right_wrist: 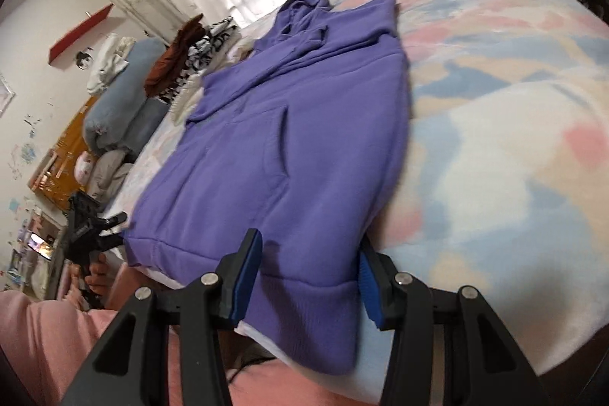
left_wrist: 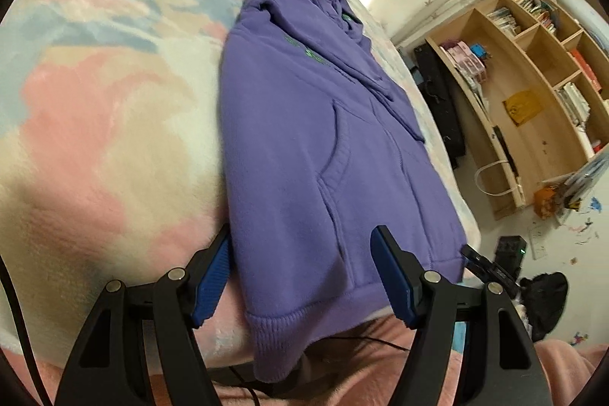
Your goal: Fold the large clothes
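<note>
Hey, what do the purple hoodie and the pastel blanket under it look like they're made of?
The purple hooded sweatshirt looks like thick cotton-blend fleece, matte, with ribbed knit at the hem and pocket edge; the exact fibre can't be told. The pastel pink, blue and cream blanket looks like plush synthetic fleece: a fuzzy, soft nap with blurred colour patches.

Both hand-held grippers (left_wrist: 304, 273) (right_wrist: 310, 273) agape, tilted downward
</note>
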